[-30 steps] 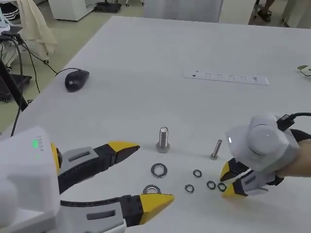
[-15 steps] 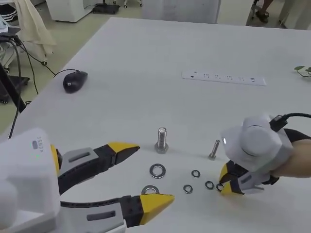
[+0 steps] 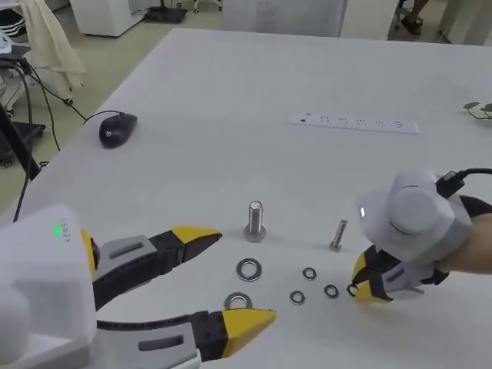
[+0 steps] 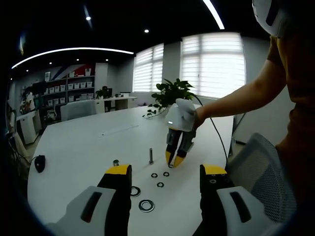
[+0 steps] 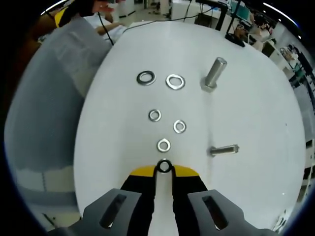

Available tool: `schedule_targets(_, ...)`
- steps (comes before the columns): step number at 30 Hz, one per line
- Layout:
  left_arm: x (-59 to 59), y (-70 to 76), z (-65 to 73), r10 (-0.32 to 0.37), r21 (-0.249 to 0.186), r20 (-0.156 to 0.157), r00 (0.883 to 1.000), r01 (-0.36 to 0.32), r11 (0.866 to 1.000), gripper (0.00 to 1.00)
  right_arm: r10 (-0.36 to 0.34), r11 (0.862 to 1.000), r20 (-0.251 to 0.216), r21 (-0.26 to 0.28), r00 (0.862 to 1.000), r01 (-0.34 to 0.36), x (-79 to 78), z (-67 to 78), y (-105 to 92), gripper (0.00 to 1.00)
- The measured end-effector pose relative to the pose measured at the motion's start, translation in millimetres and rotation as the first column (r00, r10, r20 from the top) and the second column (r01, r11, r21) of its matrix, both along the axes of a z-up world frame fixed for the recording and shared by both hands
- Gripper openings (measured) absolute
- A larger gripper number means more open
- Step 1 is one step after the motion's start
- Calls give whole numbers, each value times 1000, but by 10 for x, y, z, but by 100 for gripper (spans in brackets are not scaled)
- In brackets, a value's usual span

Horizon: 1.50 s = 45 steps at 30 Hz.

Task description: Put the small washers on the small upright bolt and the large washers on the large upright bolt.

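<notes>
The table [image 3: 231,100] is white, smooth and matt. The large bolt [image 3: 256,221] and the small bolt [image 3: 339,234] are bare grey metal with a dull shine, and their shafts are ribbed by thread. The large washers [image 3: 248,269] and the small washer [image 5: 164,166] pinched in the right gripper [image 3: 361,286] look like brighter, polished metal. This gripper and the left gripper [image 3: 244,274] have white, slightly glossy plastic housings, matt black jaws and yellow tips. The mouse [image 3: 117,127] is black glossy plastic, the power strip [image 3: 354,122] is white plastic, and the cloth [image 3: 54,46] is soft and beige.

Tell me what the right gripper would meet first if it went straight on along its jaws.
Beyond the small washer at the right gripper's tips, the next small washer lies right ahead. The jaws tilt down, so they may touch the table first; depth is unclear.
</notes>
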<state>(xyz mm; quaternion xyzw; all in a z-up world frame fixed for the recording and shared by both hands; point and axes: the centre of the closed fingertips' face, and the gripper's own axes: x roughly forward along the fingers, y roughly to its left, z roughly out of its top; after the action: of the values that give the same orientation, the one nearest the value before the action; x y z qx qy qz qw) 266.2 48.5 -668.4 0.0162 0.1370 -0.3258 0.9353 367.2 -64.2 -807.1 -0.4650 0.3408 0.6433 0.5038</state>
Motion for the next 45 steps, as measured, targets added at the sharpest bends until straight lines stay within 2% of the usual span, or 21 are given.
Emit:
schedule_targets(3, 15, -10, 9, -3, -2, 3, 1000, 4, 1000, 55, -15, 1000, 13, 22, 1000, 15, 82, 135, 19, 12)
schedule_targets(9, 24, -20, 9, -8, 2, 4, 1000, 8, 1000, 55, -24, 999, 50, 42, 998, 22, 222, 317, 59, 12)
schedule_targets(13, 17, -28, -2, -13, 4, -1, 1000, 13, 1000, 55, -36, 998, 85, 62, 996, 31, 381, 506, 135, 12)
schedule_targets(17, 27, -35, 3, -14, 2, 2, 1000, 14, 1000, 55, -36, 998, 112, 62, 993, 30, 494, 604, 231, 12)
schedule_targets(22, 42, -33, 26, -15, 0, 7, 1000, 15, 1000, 55, -34, 998, 116, 56, 993, 28, 562, 590, 308, 12)
schedule_targets(23, 44, -28, 27, -15, 1, 7, 1000, 15, 1000, 55, -33, 998, 115, 53, 993, 27, 627, 570, 316, 12)
schedule_targets(25, 42, -21, 26, -15, 3, 6, 1000, 15, 1000, 55, -37, 998, 117, 46, 992, 31, 663, 546, 321, 12)
schedule_targets(28, 39, -19, 27, -16, 2, 6, 1000, 16, 1000, 55, -43, 998, 98, 52, 994, 38, 638, 538, 339, 12)
schedule_targets(45, 37, -14, -30, -23, -6, -2, 1000, 23, 1000, 54, -40, 999, 94, 23, 995, 38, 601, 359, 361, 12)
